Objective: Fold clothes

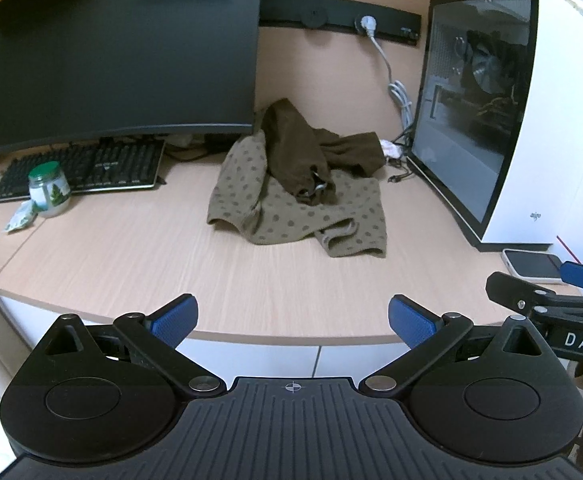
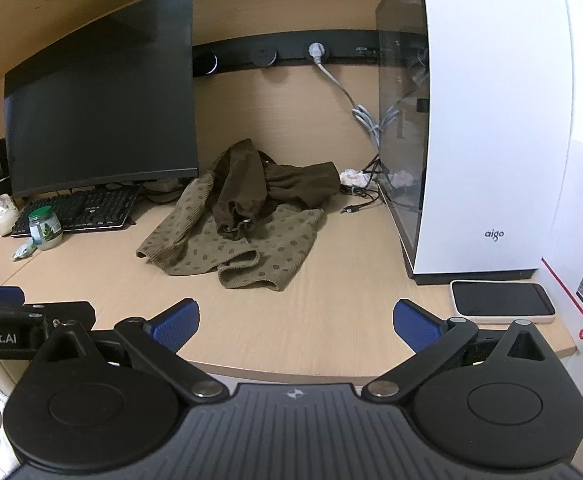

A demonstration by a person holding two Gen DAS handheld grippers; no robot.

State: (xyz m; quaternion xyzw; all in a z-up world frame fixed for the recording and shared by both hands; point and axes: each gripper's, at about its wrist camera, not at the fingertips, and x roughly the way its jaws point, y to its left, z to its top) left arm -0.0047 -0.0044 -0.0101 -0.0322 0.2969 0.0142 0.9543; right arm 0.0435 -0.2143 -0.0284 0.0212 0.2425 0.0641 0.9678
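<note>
Left gripper (image 1: 291, 322) over the near edge of the wooden desk (image 1: 131, 256), jaws spread wide with nothing between the blue pads (image 1: 173, 320). Far beyond it, crumpled dotted olive garment (image 1: 291, 216) flat on the desk, with dark brown garment (image 1: 303, 148) heaped on its far part, both well apart from the gripper. At far left black monitor (image 1: 123, 60), keyboard (image 1: 87, 170) and green-lidded jar (image 1: 48, 189); at right white computer case (image 1: 531, 120), phone (image 1: 533, 266) just near it, and part of the right gripper (image 1: 551, 292) at the right edge.
</note>
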